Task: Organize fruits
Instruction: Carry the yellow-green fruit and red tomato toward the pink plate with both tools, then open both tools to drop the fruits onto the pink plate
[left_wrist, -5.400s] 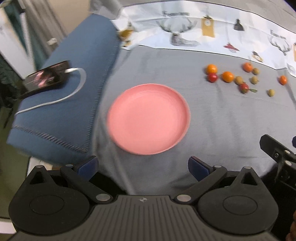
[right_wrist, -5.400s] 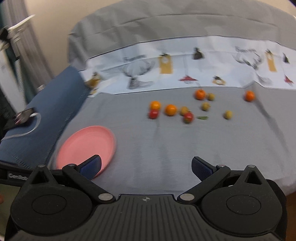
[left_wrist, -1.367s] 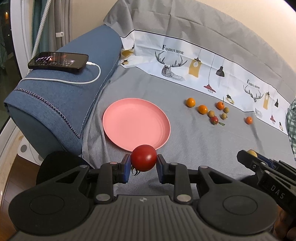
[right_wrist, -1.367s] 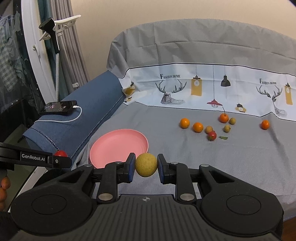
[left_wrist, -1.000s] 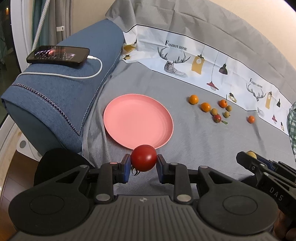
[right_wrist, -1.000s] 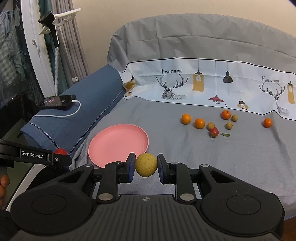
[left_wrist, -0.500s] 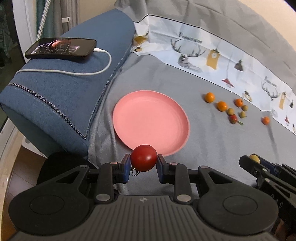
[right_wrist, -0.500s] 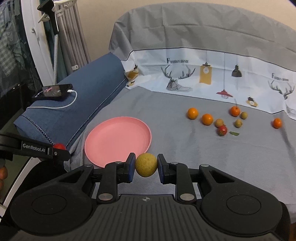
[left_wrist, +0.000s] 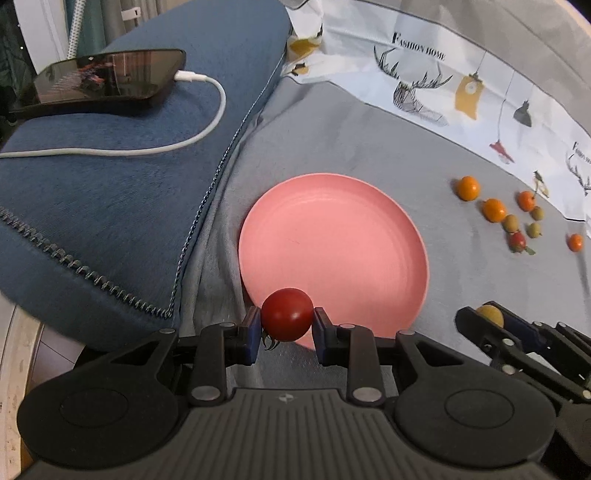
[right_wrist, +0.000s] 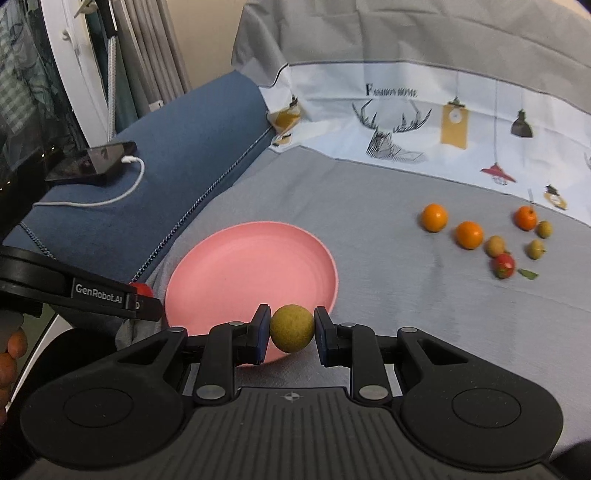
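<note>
Pink plate (left_wrist: 369, 206), bare, on grey sofa cover (left_wrist: 332, 129); left gripper (left_wrist: 286, 326) clenched on red tomato (left_wrist: 287, 314); right gripper (right_wrist: 291, 330) clenched on yellow-green fruit (right_wrist: 291, 328).

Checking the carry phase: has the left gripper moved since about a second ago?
Yes. The left gripper, shut on the tomato, has closed in on the pink plate; the tomato now overlaps the plate's near rim.

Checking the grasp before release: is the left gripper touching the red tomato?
Touching. The left wrist view shows the left gripper with both pads pressed against the red tomato.
</note>
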